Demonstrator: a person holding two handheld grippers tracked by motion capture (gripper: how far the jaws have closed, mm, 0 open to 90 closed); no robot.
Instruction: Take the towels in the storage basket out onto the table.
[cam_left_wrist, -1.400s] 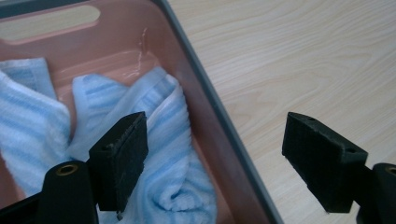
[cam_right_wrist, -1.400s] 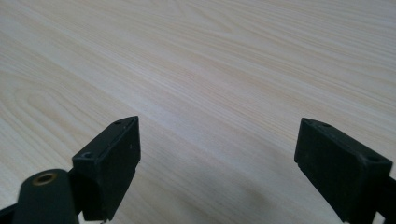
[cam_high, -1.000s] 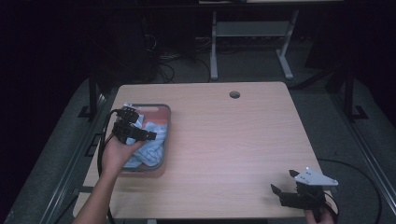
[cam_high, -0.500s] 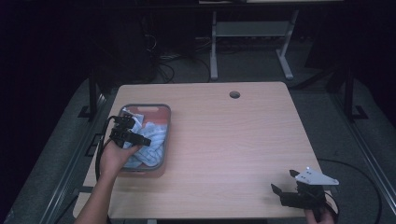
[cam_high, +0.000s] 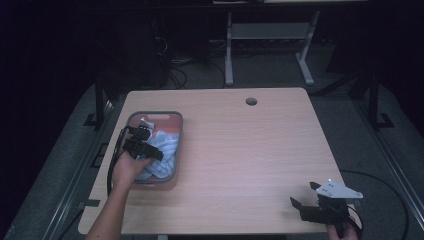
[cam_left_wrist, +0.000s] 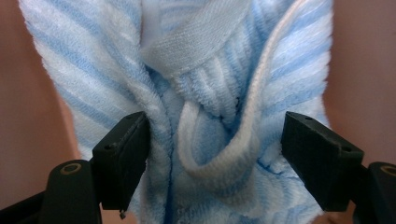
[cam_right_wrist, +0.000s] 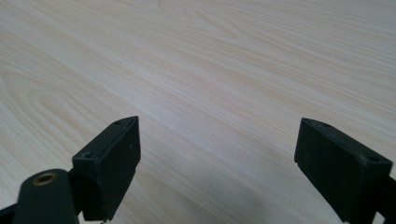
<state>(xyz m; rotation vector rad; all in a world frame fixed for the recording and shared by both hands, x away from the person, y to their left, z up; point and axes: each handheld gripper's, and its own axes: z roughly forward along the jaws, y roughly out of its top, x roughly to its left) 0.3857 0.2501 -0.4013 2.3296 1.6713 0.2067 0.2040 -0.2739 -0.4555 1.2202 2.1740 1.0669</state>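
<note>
Lying bunched in a red tray at the counter's left side, the blue-striped towel sits between the left claw's parted jaws. Right claw, jaws apart, hovers near the counter's right corner.

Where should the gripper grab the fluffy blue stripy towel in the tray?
Probably the raised fold with the white hem of the towel, coming straight down from above. It bulges between the open jaws of the left gripper, and the tray walls block the sides.
</note>
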